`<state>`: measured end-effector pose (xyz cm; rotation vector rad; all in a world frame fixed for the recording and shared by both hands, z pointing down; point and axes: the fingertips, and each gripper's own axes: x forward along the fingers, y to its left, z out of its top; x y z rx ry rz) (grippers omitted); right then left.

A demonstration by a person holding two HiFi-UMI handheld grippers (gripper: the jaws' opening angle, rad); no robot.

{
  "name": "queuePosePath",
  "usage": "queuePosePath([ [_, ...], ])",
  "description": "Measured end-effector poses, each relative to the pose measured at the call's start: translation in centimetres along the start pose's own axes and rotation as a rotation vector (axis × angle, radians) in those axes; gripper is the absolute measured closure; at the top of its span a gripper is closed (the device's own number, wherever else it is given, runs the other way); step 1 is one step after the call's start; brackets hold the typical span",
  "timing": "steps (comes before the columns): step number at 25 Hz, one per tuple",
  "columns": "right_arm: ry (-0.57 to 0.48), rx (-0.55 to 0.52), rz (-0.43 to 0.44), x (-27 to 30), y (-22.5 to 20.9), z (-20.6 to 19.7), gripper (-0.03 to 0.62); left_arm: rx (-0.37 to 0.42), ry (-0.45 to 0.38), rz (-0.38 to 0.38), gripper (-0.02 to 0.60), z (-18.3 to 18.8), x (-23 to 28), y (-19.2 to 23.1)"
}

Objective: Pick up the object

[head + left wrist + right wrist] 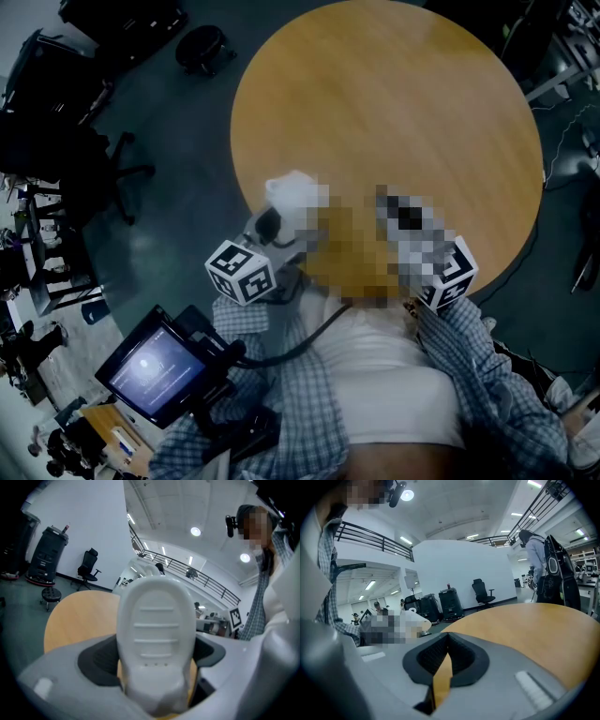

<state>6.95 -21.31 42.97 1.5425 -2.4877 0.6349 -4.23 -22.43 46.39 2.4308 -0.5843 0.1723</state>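
Note:
A white oval ribbed object [157, 634] stands upright between the black pads of my left gripper [157, 660], which is shut on it. In the head view the same white object [292, 192] shows at the near left edge of the round wooden table [394, 103], just ahead of the left marker cube [240, 272]. My right gripper [444, 665] is shut with nothing in it; only a thin slit of the table [534, 625] shows between its pads. A mosaic patch hides most of it in the head view, beside its marker cube [450, 274].
A dark office chair [112, 173] and a stool [202, 47] stand on the floor left of the table. A small screen [159, 367] hangs at the person's left side. A person [541, 559] stands beyond the table's far side, near black machines [450, 604].

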Motion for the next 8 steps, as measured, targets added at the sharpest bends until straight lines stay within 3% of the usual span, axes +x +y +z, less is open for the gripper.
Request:
queuePosePath([
  [8, 0.018, -0.003, 0.009, -0.46, -0.04, -0.67, 0.589, 0.005, 0.006, 0.0, 0.13, -0.41, 0.18, -0.62],
])
